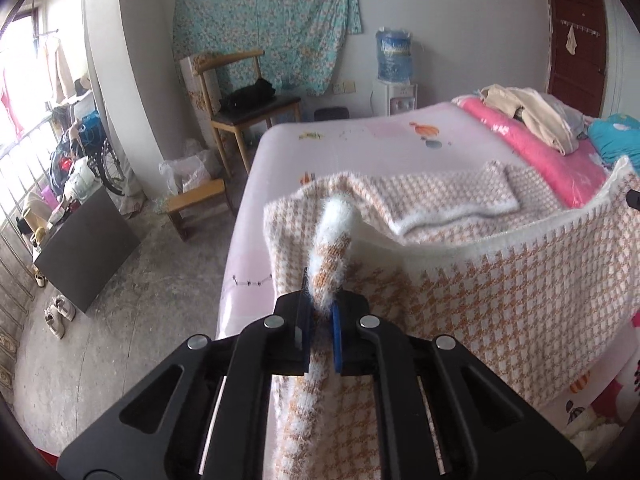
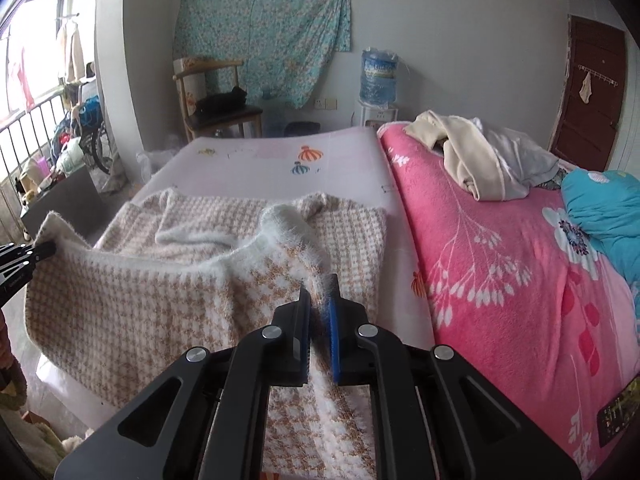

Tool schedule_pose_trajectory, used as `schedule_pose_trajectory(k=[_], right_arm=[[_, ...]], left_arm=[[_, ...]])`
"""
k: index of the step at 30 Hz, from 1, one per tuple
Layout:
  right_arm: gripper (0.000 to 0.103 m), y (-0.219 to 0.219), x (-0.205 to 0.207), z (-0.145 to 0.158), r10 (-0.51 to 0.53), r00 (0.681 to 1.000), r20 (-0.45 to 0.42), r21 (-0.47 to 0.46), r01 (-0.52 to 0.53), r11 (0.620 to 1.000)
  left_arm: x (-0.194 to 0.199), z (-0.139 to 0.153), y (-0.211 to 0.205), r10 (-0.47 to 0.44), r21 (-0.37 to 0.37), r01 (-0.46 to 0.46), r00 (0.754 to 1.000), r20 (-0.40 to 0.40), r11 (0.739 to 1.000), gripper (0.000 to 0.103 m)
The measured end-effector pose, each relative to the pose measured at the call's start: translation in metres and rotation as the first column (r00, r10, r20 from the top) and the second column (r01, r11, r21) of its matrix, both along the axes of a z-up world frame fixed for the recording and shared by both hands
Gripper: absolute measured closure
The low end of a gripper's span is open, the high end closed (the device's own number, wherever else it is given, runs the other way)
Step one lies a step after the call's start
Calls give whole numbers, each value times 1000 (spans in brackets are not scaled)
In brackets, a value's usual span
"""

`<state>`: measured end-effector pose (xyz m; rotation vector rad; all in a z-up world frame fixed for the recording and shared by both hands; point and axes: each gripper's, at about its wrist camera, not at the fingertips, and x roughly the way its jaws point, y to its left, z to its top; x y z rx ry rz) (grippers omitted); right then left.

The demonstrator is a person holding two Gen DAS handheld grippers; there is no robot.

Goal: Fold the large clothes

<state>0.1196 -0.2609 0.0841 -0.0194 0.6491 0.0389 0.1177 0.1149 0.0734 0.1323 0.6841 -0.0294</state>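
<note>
A fuzzy orange-and-white houndstooth sweater lies over the near part of the pale pink bed, its near edge lifted off the sheet. My left gripper is shut on a bunched white-trimmed corner of the sweater. In the right wrist view the same sweater hangs stretched between both hands, and my right gripper is shut on its other fuzzy corner. The left gripper's tip shows at the left edge there, pinching the white hem. The far part of the sweater, with a sleeve folded over it, rests flat on the bed.
A pink floral blanket covers the right side of the bed, with a heap of cream and grey clothes and a teal cushion on it. A wooden chair, a low stool, a water dispenser and shoes stand around.
</note>
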Motion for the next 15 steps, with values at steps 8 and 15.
schedule_pose_trajectory(k=[8, 15], right_arm=[[96, -17, 91, 43, 41, 991, 130, 19, -44, 999], [95, -35, 233, -27, 47, 995, -93, 155, -32, 987]], left_arm=[[101, 57, -9, -56, 37, 51, 987, 148, 998, 96], [255, -7, -11, -43, 9, 44, 997, -61, 999, 92]])
